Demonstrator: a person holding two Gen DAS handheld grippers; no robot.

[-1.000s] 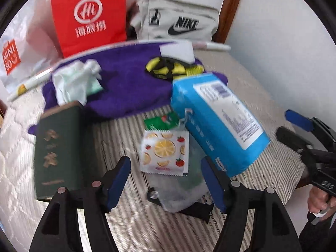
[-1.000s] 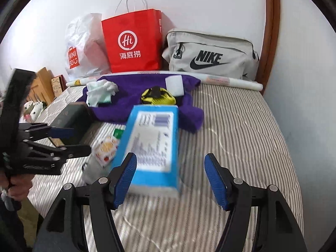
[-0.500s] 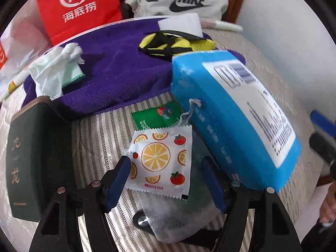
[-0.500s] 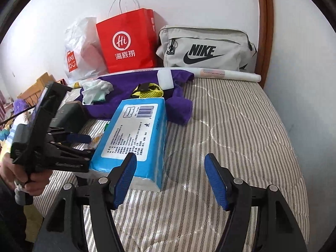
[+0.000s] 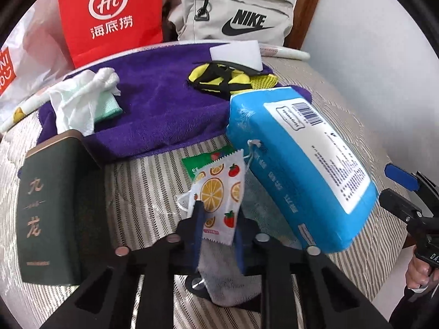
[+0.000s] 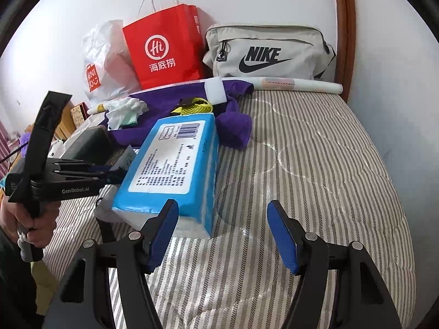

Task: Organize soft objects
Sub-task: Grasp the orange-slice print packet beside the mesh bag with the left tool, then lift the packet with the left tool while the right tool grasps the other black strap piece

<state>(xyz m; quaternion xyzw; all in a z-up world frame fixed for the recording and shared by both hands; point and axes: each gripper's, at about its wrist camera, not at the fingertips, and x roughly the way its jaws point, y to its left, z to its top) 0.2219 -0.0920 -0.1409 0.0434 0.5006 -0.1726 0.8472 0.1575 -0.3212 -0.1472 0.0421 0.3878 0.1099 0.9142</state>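
In the left wrist view, our left tool (image 5: 218,224) is closing, and its blue pads pinch the little fruit-print packet (image 5: 219,192), which stands up off the striped bed (image 5: 142,181). A big blue tissue pack (image 5: 299,161) lies just beside it, partly on a purple towel (image 5: 164,101). In the right wrist view, our right tool (image 6: 223,235) is open and holds nothing. Its left pad is right by the tissue pack's near end.

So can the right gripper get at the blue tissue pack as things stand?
Probably yes. The right gripper is open, and the blue tissue pack lies just ahead of its left jaw on the bed, its near end uncovered.
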